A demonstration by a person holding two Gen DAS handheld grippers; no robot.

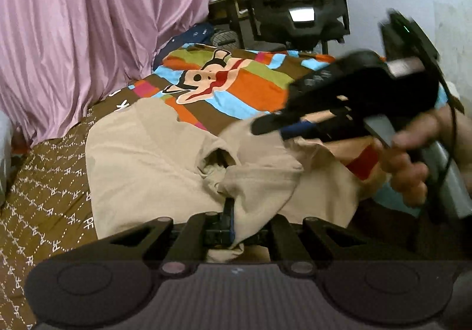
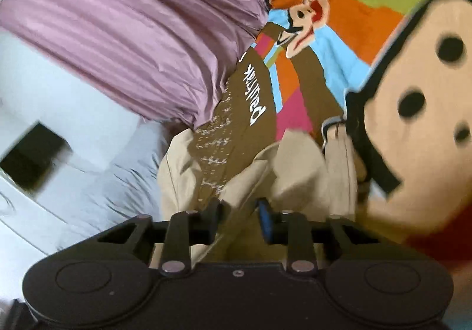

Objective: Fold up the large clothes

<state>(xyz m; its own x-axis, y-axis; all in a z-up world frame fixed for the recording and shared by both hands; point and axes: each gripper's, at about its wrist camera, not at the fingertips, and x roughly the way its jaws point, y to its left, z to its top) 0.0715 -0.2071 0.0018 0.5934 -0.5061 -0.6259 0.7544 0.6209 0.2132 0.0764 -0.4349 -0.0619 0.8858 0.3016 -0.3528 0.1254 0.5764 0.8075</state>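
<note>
Garment (image 1: 153, 158), beige, large, lies spread over the patterned bedspread (image 1: 44, 182) on the bed, filling the centre of the left wrist view, collar opening near the middle, one flap turned over toward lower centre. Left claw (image 1: 228, 220) at bottom centre has its jaws together, clamped on a fold of the beige cloth, which bunches around the fingers. Right claw (image 2: 240, 212), seen at bottom centre of its own view, has jaws a little apart with beige cloth lying between and under them; cannot tell if it actually grips. Same right claw shows blurred at upper right of the left view, hand on its handle. Likely handling: soft, limp, light, no stiffness, sags wherever unsupported, so a single pinch just drags a bunch. Cloth looks matte, probably not slippery, may cling to the bedspread. Best hold is probably on edges or corners, shoulder seam and hem, both claws well apart to keep the fold line taut. Pink curtain (image 1: 88, 20) hangs at upper left, office chair (image 1: 295, 5) at top centre.
</note>
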